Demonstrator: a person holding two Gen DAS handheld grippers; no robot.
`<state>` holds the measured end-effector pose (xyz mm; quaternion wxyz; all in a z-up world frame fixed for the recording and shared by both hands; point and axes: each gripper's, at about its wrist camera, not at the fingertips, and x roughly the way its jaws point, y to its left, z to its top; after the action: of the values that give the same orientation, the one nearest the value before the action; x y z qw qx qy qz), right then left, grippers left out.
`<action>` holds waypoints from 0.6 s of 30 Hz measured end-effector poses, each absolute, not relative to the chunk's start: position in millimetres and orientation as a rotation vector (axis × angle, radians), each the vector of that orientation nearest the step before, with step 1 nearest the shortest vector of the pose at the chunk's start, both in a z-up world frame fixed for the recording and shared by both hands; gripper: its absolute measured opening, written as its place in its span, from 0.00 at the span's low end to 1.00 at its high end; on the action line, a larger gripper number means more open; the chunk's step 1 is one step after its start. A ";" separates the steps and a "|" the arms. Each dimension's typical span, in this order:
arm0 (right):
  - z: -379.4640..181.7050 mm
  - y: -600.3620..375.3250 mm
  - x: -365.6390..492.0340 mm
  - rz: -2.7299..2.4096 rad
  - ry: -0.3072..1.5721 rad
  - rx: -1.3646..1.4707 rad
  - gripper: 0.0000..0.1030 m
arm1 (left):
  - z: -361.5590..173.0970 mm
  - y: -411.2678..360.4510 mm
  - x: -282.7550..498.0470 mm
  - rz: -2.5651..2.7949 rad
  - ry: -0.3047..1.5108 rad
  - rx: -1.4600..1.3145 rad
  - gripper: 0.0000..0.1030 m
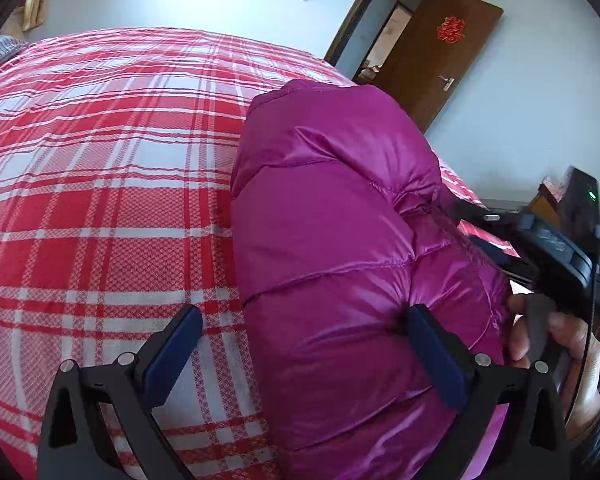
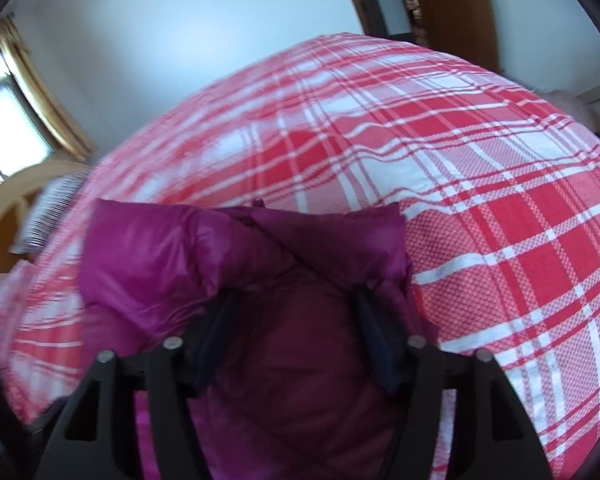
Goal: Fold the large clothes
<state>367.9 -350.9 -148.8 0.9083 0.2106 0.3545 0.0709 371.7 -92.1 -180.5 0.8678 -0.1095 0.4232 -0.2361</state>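
A magenta puffer jacket lies folded into a long bundle on a red and white plaid bed. My left gripper is open over the bundle's near end; its right finger presses on the jacket and its left finger hangs over the sheet. In the right wrist view my right gripper is open with both fingers pushed into the jacket, whose fabric bulges between the jaws. The right gripper body and the hand holding it show in the left wrist view beside the bundle.
The plaid bed spreads wide beyond the jacket. A brown door stands open in the white wall behind. A striped pillow and a wooden headboard sit at the left, with a curtained window above.
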 end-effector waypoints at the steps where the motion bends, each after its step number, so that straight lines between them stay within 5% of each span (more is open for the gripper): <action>1: -145.2 -359.7 359.6 0.096 0.699 0.427 0.88 | -180.8 -93.6 372.1 -0.497 0.884 -0.227 0.99; 3: -147.5 -375.7 355.6 0.036 0.696 0.407 0.92 | -181.2 -97.8 373.4 -0.508 0.886 -0.214 0.99; 5: -162.2 -385.8 364.6 0.069 0.761 0.410 0.79 | -181.4 -99.0 374.5 -0.522 0.886 -0.216 0.99; 10: -167.3 -380.8 373.3 0.144 0.758 0.384 0.76 | -182.1 -95.6 377.4 -0.556 0.886 -0.243 0.99; 12: -165.4 -377.4 374.9 0.229 0.751 0.386 0.52 | -181.3 -95.8 377.4 -0.575 0.875 -0.238 0.99; 16: -169.5 -367.7 378.7 0.274 0.781 0.361 0.48 | -176.5 -107.5 368.9 -0.645 0.859 -0.193 0.91; 18: -168.5 -370.0 378.6 0.298 0.776 0.389 0.33 | -171.8 -111.2 363.7 -0.648 0.832 -0.157 0.79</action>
<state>378.6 -370.0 -168.5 0.8966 0.1877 0.3744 0.1438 363.7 -111.2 -171.8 0.8612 -0.0746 0.3967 -0.3089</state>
